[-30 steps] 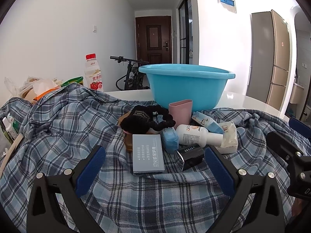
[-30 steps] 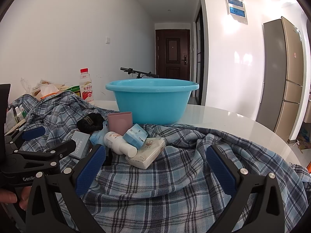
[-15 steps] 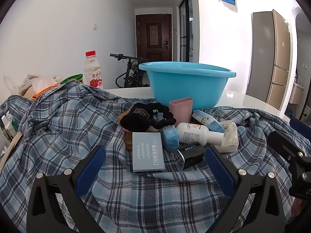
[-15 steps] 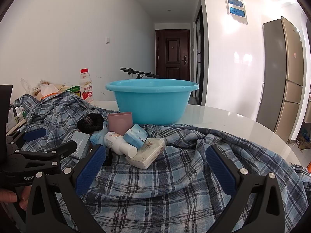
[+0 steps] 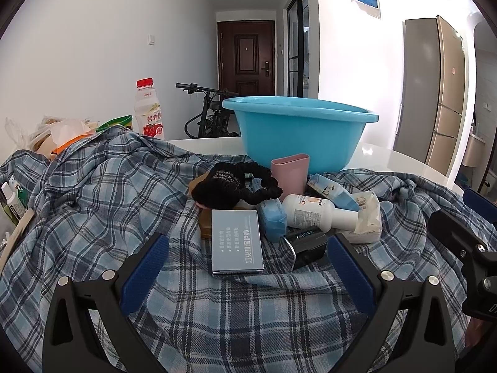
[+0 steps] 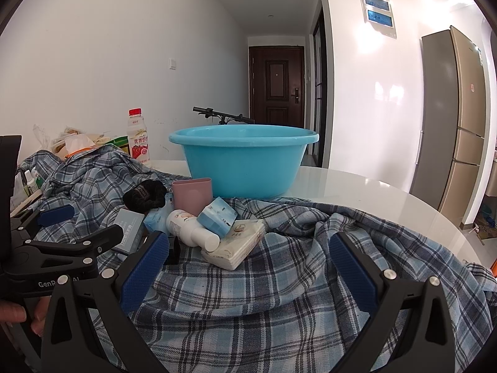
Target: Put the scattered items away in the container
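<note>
Left wrist view: left claw point(image 5: 245, 267) is spread wide and empty, low over the rumpled blue-grey plaid cloth point(image 5: 102, 205) that covers the near part of the white glossy tabletop point(image 5: 382, 158). The scattered items sit in a tight heap just ahead of it, none yet in the round light-blue plastic basin point(image 5: 298, 133), which stands behind the heap. Nearest is the flat pale-blue rectangular box with printed text point(image 5: 236, 246): judged light and stiff, best pinched across its narrow width or by an edge. Beside it, the small black glossy case marked ZEESEA point(image 5: 306, 244) looks hard and likely slippery; grip its flat sides. The white plastic bottle lying on its side point(image 5: 313, 214) may roll; take the body, not the neck. The black fabric scrunchie point(image 5: 236, 185) is soft and will squash, so any pinch should hold. The upright pink plastic cup point(image 5: 290, 174) is light and tippable; take it by its wall. Right wrist view: right claw point(image 6: 245, 267) is likewise apart with nothing between its pads, over bare cloth to the right of the heap. Closest to it are the soft white tissue pack point(image 6: 237, 244), which will deform, and the small blue-and-white carton point(image 6: 217, 217) leaning on it, which may slide off if the pack moves. The cloth is loose and folded, so items could drag it. Room: white walls, a dark brown door point(image 6: 276, 87) down the corridor, a tall refrigerator point(image 6: 456, 118) at right, a red-capped drink bottle point(image 6: 138, 140) far left.
</note>
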`<state>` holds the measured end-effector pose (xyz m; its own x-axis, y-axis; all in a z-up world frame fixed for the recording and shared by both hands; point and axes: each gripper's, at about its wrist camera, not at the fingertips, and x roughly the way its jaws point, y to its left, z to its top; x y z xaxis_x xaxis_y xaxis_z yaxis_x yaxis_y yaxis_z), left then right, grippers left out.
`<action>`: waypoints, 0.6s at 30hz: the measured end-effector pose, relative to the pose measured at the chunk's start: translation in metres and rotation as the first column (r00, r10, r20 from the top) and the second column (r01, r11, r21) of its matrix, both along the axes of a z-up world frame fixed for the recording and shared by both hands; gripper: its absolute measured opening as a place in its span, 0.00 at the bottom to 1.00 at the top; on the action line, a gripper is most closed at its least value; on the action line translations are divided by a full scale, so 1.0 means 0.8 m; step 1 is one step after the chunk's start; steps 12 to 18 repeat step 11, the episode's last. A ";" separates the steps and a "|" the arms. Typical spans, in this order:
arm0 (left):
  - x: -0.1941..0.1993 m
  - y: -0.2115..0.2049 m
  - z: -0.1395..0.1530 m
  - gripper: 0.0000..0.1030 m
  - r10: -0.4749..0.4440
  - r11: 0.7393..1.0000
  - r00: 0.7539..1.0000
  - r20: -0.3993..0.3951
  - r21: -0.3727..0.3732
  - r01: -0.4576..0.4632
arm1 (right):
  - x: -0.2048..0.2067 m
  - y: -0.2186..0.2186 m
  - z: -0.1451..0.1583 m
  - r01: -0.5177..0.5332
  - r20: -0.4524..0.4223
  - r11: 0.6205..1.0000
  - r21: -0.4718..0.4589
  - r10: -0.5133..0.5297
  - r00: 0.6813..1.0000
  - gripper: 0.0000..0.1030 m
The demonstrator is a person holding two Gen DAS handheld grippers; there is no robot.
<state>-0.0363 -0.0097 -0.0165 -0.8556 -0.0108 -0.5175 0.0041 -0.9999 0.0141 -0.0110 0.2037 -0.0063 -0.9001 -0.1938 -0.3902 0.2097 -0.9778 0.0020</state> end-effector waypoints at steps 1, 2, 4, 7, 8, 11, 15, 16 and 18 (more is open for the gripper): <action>0.000 0.000 0.000 1.00 0.002 1.000 1.000 0.000 0.002 -0.002 | 0.000 0.000 0.000 0.000 0.000 1.000 0.000 0.000 1.000 1.00; 0.000 -0.001 0.000 1.00 0.003 1.000 1.000 0.001 0.003 -0.003 | 0.000 0.000 0.000 -0.001 0.001 1.000 0.000 0.001 1.000 1.00; 0.000 -0.001 -0.001 1.00 0.004 1.000 1.000 0.003 0.005 -0.004 | 0.001 -0.001 -0.001 -0.001 0.002 1.000 0.000 0.001 1.000 1.00; -0.001 -0.001 -0.001 1.00 0.002 1.000 1.000 0.006 0.005 -0.002 | 0.001 -0.001 -0.001 -0.001 0.003 1.000 0.000 0.001 1.000 1.00; -0.001 -0.001 -0.001 1.00 0.003 1.000 1.000 0.005 0.005 -0.003 | 0.001 -0.001 -0.001 -0.001 0.003 1.000 0.000 0.001 1.000 1.00; -0.001 0.000 0.000 1.00 0.006 1.000 1.000 0.001 0.006 -0.006 | 0.001 -0.001 -0.002 -0.002 0.004 1.000 0.001 0.002 1.000 1.00; -0.001 0.000 0.000 1.00 0.006 1.000 1.000 0.001 0.006 -0.006 | 0.001 -0.001 -0.002 -0.002 0.004 1.000 0.001 0.002 1.000 1.00; -0.001 0.000 0.000 1.00 0.006 1.000 1.000 0.001 0.006 -0.006 | 0.001 -0.001 -0.002 -0.002 0.004 1.000 0.001 0.002 1.000 1.00; -0.001 0.000 0.000 1.00 0.006 1.000 1.000 0.001 0.006 -0.006 | 0.001 -0.001 -0.002 -0.002 0.004 1.000 0.001 0.002 1.000 1.00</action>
